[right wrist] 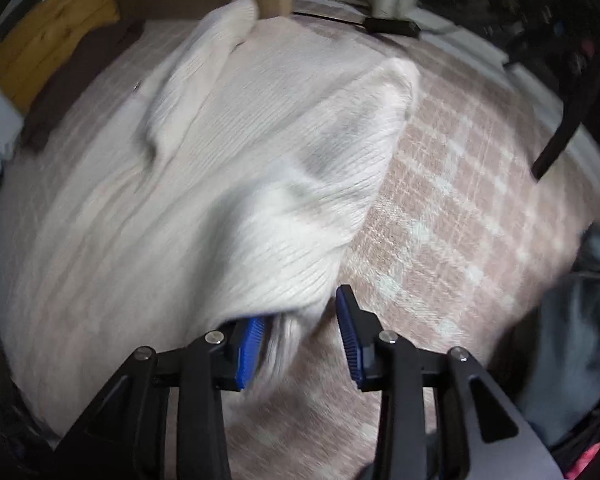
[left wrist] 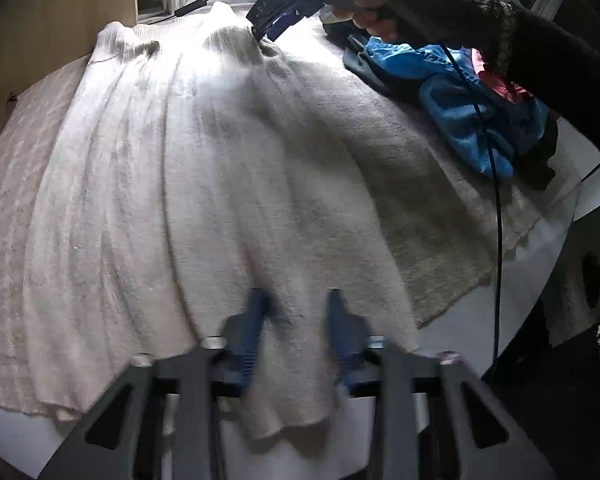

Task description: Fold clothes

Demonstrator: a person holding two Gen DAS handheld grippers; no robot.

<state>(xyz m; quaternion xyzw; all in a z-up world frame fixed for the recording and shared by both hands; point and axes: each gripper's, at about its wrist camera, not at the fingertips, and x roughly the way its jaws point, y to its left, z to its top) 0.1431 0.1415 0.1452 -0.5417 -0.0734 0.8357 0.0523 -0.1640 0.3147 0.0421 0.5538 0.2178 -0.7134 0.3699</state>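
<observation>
Both blue-padded grippers, left (left wrist: 296, 312) and right (right wrist: 300, 320), stand open at the cream ribbed knit sweater's (left wrist: 204, 184) edges, seemingly touching cloth.

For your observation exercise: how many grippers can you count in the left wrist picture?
2. The left gripper is at the bottom, over the white sweater's near edge. The right gripper is at the top, at the sweater's far edge.

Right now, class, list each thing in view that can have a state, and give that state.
White knit sweater: spread out, wrinkled, not yet folded.
Left claw: open, fabric between its fingers.
Right claw: open, sweater edge lying between its fingers.
Blue garment: crumpled in a heap beside the sweater.
Checked cloth: lying flat under the sweater.
</observation>
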